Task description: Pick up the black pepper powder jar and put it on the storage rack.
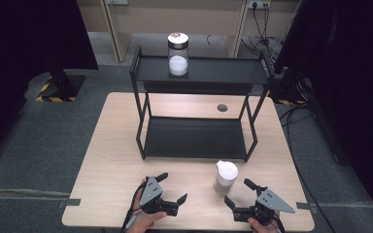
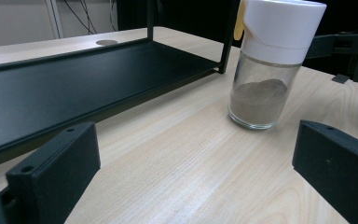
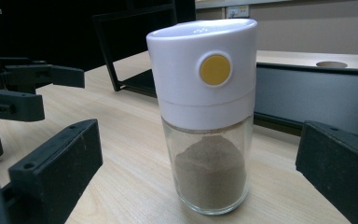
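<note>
From the high view, you hold the left gripper [image 1: 171, 188] at the lower middle of the frame and the right gripper [image 1: 241, 192] at the lower right, both with jaws spread and nothing between them. The shaker [image 1: 225, 177] with the white cap stands upright on the bench [image 1: 111, 160] just above the right gripper, in front of the black shelf [image 1: 199, 138]. A jar [image 1: 178, 54] with a dark lid sits on the shelf's top tier, upper middle of the frame. Count: two grippers, one shaker, one jar, one two-tier shelf.

In the left gripper view, the shaker [image 2: 268, 63] is at the upper right, off your line between the jaws, with brown powder in its glass base.

In the right gripper view, the shaker [image 3: 207, 112] stands centred between your wide-open jaws, its yellow button [image 3: 215, 69] facing you. It is tall and narrow, so closing unevenly or nudging the cap with one jaw would likely tip it; smooth glass could also slip if you pinch too low
</note>
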Demonstrator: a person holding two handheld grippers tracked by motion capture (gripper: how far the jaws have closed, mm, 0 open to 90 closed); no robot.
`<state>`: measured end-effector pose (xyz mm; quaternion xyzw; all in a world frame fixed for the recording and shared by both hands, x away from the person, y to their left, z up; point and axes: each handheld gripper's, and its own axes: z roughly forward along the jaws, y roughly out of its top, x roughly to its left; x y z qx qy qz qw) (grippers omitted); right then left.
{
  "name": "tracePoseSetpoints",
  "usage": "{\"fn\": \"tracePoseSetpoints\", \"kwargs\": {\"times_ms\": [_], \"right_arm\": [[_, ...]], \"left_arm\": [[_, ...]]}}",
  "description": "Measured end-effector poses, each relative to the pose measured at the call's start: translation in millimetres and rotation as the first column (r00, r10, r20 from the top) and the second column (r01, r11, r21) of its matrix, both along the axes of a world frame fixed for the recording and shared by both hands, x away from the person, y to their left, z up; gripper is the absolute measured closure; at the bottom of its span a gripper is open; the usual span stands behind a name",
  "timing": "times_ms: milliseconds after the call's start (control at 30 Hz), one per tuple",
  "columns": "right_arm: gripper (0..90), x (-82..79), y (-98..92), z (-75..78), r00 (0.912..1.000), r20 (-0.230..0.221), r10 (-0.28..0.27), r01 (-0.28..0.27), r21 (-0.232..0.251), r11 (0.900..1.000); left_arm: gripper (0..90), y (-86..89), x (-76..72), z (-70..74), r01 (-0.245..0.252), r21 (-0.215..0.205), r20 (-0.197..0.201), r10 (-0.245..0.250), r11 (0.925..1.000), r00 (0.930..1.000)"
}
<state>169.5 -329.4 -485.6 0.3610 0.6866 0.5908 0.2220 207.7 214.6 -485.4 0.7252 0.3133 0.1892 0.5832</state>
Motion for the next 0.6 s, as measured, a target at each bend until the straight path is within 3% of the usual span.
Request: {"fn": "tracePoseSetpoints", "kwargs": {"times_ms": [600], "right_arm": [[0.4,4.8,6.7,0.3,0.9998,0.017,-0.002,0.002,-0.008,1.0]], "left_arm": [[0.1,0.4,0.9,-0.9,-0.001,0.003,-0.003,0.001,1.0,1.0]]}}
